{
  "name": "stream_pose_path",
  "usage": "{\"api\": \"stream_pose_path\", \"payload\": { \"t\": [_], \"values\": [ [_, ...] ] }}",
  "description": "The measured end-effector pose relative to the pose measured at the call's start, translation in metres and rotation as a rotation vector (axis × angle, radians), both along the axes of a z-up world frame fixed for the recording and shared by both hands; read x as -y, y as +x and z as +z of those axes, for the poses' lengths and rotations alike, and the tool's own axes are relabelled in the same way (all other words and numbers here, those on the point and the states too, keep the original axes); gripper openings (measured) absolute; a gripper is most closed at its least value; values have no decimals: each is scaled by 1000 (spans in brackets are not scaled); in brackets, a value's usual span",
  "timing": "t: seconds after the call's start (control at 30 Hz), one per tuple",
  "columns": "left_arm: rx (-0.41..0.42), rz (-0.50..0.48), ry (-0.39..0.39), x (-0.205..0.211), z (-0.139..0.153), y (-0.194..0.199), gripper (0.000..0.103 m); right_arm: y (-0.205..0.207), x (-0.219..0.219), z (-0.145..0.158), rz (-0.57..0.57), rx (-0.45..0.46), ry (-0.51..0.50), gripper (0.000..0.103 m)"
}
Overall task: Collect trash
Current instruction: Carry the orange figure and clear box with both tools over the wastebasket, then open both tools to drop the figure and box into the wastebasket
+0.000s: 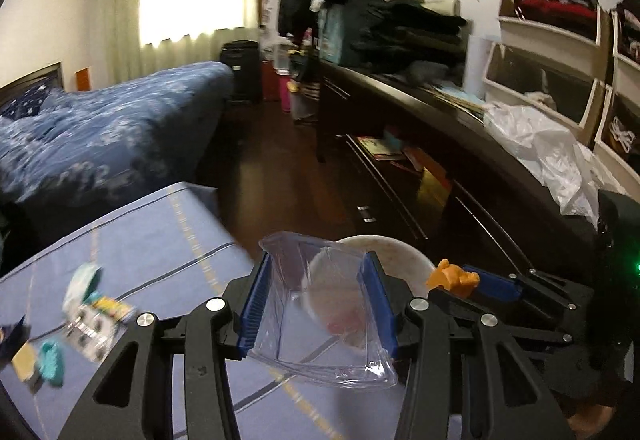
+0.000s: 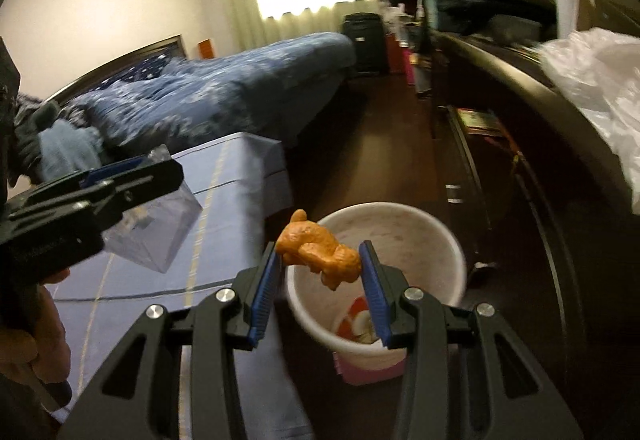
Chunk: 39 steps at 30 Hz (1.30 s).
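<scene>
My left gripper (image 1: 316, 272) is shut on a clear plastic package (image 1: 324, 312) and holds it over the table edge, in front of the white trash bin (image 1: 416, 260). The package also shows in the right wrist view (image 2: 160, 224), with the left gripper (image 2: 92, 195) around it. My right gripper (image 2: 320, 260) is shut on an orange toy animal (image 2: 320, 248) and holds it above the bin (image 2: 440, 240), which has scraps inside. The toy also shows in the left wrist view (image 1: 452, 278).
A table with a light blue cloth (image 1: 160, 224) carries small wrappers and bits (image 1: 84, 312) at its left. A bed with a blue quilt (image 1: 100, 131) is behind. A dark dresser (image 1: 440, 111) with a white plastic bag (image 1: 540, 143) runs along the right. Dark floor (image 1: 280, 167) lies between.
</scene>
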<state>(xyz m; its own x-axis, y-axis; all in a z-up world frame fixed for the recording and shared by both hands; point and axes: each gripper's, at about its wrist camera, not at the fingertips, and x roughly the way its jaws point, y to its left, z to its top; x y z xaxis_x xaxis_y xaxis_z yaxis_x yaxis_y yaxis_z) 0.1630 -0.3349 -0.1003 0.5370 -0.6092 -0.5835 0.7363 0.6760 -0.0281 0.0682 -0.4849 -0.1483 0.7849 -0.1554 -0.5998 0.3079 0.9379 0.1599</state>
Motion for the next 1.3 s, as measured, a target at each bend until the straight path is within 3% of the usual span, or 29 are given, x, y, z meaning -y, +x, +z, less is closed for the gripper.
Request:
{"api": "stream_pose_path", "payload": {
  "t": [0.3, 0.67, 0.97, 1.3],
  "values": [
    [-29, -26, 34, 49, -16, 18, 48, 4, 46, -15, -88, -21, 6, 41],
    [-73, -26, 83, 82, -42, 36, 51, 34, 68, -46, -114, -85, 18, 41],
    [-91, -43, 78, 93, -50, 41, 67, 53, 71, -71, -127, -145, 1, 46],
    [-90, -42, 41, 87, -38, 39, 83, 40, 67, -67, -137, -137, 6, 50]
  ]
}}
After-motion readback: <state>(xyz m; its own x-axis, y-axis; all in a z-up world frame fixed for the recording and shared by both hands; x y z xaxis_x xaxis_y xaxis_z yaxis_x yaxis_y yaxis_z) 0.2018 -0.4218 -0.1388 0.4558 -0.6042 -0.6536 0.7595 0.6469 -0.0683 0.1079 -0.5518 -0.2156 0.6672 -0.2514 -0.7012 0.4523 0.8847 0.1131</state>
